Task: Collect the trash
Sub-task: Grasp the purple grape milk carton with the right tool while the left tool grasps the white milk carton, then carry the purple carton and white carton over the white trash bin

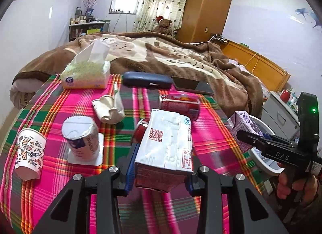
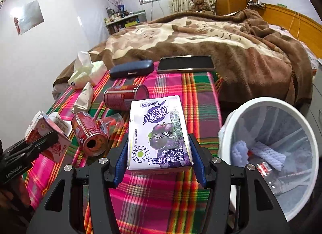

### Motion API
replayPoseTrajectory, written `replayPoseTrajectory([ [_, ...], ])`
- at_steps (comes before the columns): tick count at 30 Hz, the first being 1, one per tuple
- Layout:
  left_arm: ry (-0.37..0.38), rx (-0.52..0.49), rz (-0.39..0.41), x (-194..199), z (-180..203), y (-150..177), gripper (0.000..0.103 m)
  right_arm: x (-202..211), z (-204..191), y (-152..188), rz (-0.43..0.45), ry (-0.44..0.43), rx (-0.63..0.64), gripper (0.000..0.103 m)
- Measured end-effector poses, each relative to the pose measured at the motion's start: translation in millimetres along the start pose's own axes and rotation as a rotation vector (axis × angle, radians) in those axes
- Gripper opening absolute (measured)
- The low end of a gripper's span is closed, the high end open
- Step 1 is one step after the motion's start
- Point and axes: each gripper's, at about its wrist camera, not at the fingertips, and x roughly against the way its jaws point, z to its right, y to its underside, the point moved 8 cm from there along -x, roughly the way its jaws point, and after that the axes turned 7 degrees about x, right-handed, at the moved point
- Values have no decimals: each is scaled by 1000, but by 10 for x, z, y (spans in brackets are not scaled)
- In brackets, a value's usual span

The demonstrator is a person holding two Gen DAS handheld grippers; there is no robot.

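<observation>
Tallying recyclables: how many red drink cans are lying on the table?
2. One red metal drink can lies on its side near the blue case; the other red can lies nearer, open end forward, beside the clear plastic cup. More may be hidden.

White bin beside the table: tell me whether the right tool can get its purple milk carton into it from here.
Probably yes. The right tool is shut on the purple milk carton, and the white bin stands just to its right with an open mouth; nothing lies between them, and only some trash sits in the bottom.

Left tongs (image 1: pixel 161 175) and right tongs (image 2: pixel 159 163) angle downward, jaws apparently clamped; a hand (image 1: pixel 291 185) grips the right handle.
</observation>
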Motion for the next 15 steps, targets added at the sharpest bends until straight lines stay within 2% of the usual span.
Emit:
replayPoseTrajectory([
  [15,115,-91,-4,-53,917,-45,39,473,483,2,76,83,-47,57],
])
